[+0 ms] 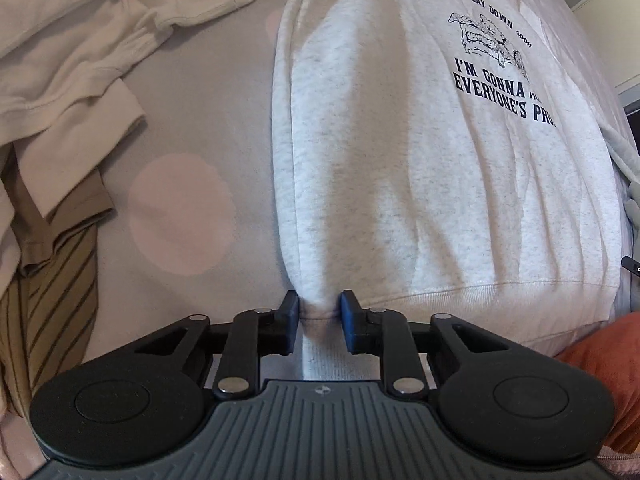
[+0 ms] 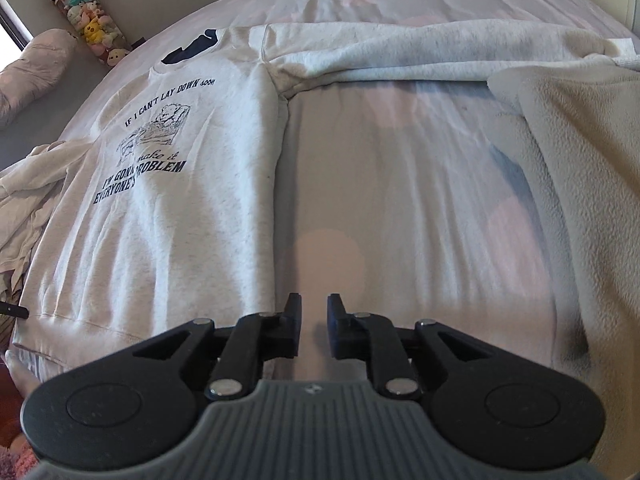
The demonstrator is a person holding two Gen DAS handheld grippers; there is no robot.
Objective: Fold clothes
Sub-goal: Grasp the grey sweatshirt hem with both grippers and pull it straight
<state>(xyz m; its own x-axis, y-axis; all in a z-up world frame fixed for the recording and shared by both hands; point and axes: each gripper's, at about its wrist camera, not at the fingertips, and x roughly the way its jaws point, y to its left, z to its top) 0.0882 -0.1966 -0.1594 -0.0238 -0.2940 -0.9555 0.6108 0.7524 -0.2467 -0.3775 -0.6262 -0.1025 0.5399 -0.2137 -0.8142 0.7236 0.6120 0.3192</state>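
Observation:
A light grey sweatshirt with dark printed lettering lies face up on the bed. In the left wrist view my left gripper is at its bottom left corner, and the blue pads press the ribbed hem from both sides. In the right wrist view the same sweatshirt lies to the left, with one sleeve stretched out to the right along the far side. My right gripper hangs over the bare sheet just right of the sweatshirt's side edge. Its jaws stand a little apart with nothing between them.
Cream garments and a brown striped one lie heaped left of the sweatshirt on the pale sheet. An orange cloth is at the near right. A fleecy blanket covers the right side; plush toys and a pillow sit far left.

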